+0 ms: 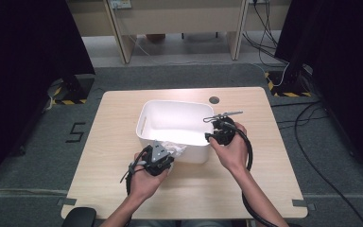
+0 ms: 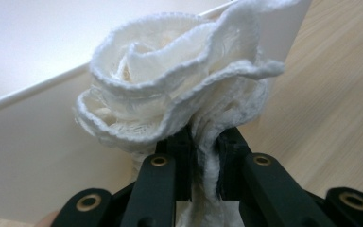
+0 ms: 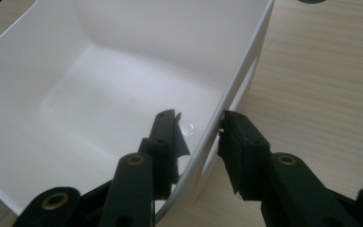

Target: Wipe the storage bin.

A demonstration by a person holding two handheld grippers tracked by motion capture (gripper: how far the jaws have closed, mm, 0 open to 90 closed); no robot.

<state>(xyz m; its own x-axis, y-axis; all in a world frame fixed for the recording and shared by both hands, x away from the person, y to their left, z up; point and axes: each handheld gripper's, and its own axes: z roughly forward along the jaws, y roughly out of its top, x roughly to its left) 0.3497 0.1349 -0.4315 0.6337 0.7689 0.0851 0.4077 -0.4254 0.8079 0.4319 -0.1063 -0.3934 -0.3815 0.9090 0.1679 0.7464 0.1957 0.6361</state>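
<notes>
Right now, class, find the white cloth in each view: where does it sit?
High view: white cloth bunched at the left gripper, against the white bin near wall.
Left gripper view: cloth fills centre, pinched between the jaws.
Right gripper view: not in it.
Shared landmark: the bin.

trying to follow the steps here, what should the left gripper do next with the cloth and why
Probably lift the white cloth over the bin's near wall and into the white bin. The left gripper is shut on it just outside that wall, and the right gripper straddles the bin's rim, seemingly steadying it.
</notes>
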